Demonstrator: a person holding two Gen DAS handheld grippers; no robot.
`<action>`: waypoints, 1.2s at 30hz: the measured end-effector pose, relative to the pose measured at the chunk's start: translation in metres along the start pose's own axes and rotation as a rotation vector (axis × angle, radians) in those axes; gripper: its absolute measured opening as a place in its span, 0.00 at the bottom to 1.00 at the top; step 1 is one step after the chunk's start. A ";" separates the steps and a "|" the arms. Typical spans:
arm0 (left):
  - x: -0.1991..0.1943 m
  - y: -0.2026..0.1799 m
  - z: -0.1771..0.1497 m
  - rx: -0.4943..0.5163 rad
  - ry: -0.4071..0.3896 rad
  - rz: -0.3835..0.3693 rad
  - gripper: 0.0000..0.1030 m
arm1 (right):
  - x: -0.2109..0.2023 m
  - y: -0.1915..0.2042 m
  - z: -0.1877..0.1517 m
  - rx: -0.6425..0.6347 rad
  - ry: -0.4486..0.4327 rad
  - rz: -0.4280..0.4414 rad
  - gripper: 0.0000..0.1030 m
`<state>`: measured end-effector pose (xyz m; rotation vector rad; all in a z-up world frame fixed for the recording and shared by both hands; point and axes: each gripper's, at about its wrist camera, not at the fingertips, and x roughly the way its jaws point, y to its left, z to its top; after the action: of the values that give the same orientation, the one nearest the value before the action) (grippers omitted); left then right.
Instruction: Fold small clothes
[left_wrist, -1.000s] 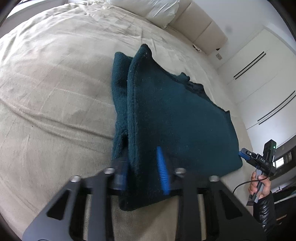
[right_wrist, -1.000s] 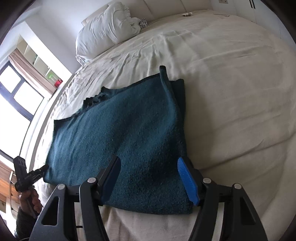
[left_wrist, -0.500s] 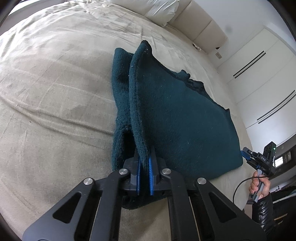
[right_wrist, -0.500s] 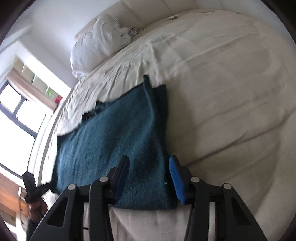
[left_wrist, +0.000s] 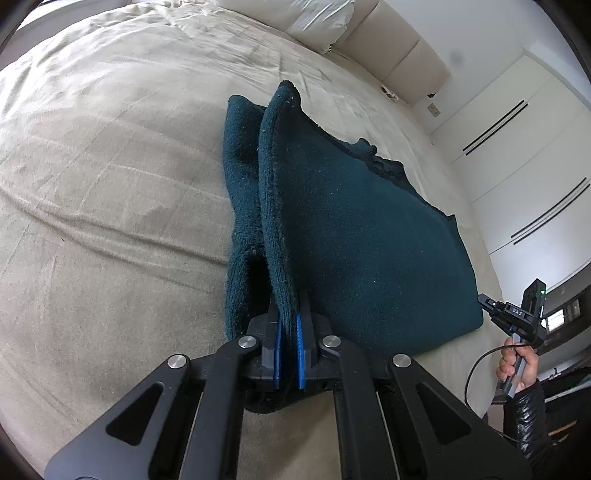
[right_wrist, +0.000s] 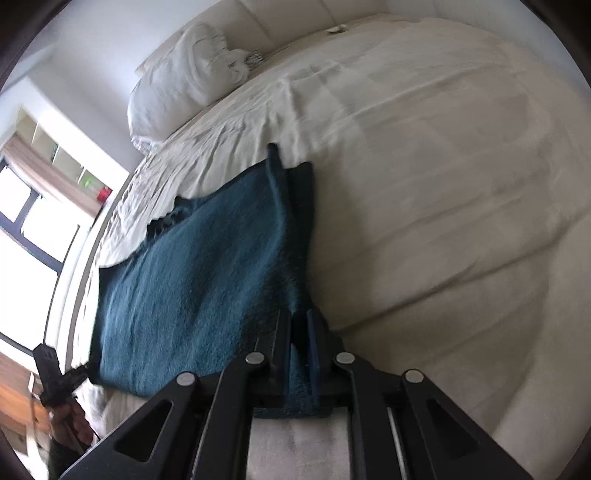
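A dark teal knit garment (left_wrist: 362, 240) lies on the beige bed, partly folded, with one long edge raised in a ridge. My left gripper (left_wrist: 287, 332) is shut on the near corner of that raised edge. In the right wrist view the same garment (right_wrist: 192, 280) spreads to the left, and my right gripper (right_wrist: 299, 332) is shut on its near corner at the other end. The right gripper also shows small at the far right of the left wrist view (left_wrist: 487, 304), at the garment's far corner.
The beige bed cover (left_wrist: 110, 184) stretches wide to the left. White pillows (right_wrist: 184, 92) and a padded headboard (left_wrist: 399, 51) stand at the head of the bed. White wardrobe doors (left_wrist: 528, 147) are at the right. A window (right_wrist: 22, 229) is beyond the bed.
Both grippers went from open around the garment's edge to shut on it. The gripped edge has lifted into a taller ridge.
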<state>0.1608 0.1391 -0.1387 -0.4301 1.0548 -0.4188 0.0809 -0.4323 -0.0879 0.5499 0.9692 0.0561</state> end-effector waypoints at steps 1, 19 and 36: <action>0.000 0.000 0.000 -0.001 -0.001 -0.001 0.04 | 0.000 -0.001 0.000 0.004 0.004 0.002 0.22; -0.011 0.001 -0.009 0.029 0.005 -0.003 0.04 | -0.002 0.018 -0.008 -0.107 0.054 -0.054 0.07; -0.006 0.016 -0.021 -0.045 0.022 -0.025 0.04 | 0.002 -0.002 -0.023 -0.040 0.077 -0.031 0.07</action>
<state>0.1411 0.1528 -0.1514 -0.4799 1.0828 -0.4236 0.0637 -0.4242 -0.1007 0.4993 1.0490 0.0693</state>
